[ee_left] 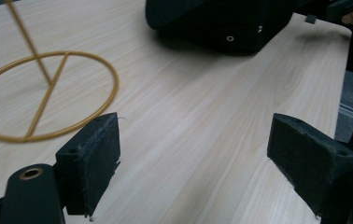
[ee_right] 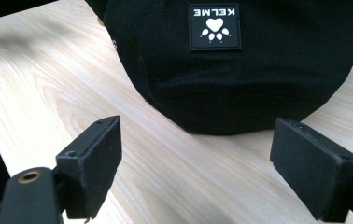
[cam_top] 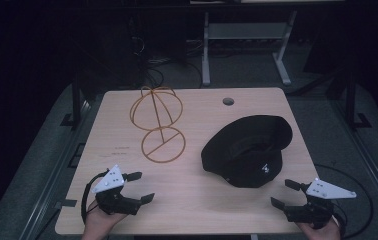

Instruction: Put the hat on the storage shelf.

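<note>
A black bucket hat [cam_top: 247, 150] lies upside down on the right half of the wooden table [cam_top: 192, 200], with a small white-on-black paw patch [ee_right: 215, 26] facing the near edge. A gold wire hat stand [cam_top: 158, 125] rises left of centre, its ring base [ee_left: 44, 95] flat on the wood. My left gripper [cam_top: 141, 186] rests open near the front left edge, pointing right, nothing between its jaws. My right gripper [cam_top: 285, 192] sits open at the front right, just short of the hat [ee_right: 230, 70], which also shows in the left gripper view [ee_left: 221, 23].
A round cable hole [cam_top: 228, 101] sits near the table's far edge. Beyond the table stand a grey desk frame [cam_top: 207, 50] and dark floor with cables. Bare wood stretches between the two grippers along the near edge.
</note>
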The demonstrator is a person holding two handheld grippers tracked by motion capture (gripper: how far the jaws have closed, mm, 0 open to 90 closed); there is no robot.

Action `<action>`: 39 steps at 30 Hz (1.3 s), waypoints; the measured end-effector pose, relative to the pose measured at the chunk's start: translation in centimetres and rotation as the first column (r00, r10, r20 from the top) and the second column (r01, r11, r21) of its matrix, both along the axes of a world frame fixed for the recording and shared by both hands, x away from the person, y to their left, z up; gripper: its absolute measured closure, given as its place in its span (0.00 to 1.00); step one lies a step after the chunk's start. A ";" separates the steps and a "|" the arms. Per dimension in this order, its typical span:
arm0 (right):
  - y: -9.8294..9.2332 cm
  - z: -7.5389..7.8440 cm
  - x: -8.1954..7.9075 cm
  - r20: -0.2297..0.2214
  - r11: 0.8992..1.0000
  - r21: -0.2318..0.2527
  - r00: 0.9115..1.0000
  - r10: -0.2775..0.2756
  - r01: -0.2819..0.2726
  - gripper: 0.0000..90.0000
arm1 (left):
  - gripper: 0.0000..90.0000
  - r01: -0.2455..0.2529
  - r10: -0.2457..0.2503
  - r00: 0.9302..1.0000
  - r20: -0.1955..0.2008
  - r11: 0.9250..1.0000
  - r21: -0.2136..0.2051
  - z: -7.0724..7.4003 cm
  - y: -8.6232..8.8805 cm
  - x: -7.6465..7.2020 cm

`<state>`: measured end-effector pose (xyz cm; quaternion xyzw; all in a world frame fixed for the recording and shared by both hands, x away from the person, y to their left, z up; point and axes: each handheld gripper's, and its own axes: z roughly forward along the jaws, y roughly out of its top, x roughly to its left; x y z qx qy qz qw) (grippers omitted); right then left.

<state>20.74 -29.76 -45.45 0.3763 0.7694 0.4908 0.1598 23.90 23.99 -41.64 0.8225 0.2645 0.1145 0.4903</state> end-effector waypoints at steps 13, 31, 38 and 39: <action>-0.4 0.2 -0.2 0.011 1.000 0.003 1.000 -0.007 0.007 0.18 | 0.19 0.066 -0.066 0.998 0.012 0.998 0.012 1.0 -3.0 0.8; -0.3 0.2 -0.4 0.013 1.000 0.000 1.000 0.007 -0.007 0.18 | 0.19 0.194 -0.194 0.981 0.011 0.980 0.042 3.0 -9.3 3.1; -0.5 0.3 -0.4 0.017 1.000 0.005 1.000 0.005 -0.005 0.18 | 0.19 0.238 -0.239 0.971 0.017 0.969 0.064 3.4 -11.9 4.3; -0.5 0.3 -0.4 0.017 1.000 0.005 1.000 0.005 -0.005 0.18 | 0.19 0.238 -0.239 0.971 0.017 0.969 0.064 3.4 -11.9 4.3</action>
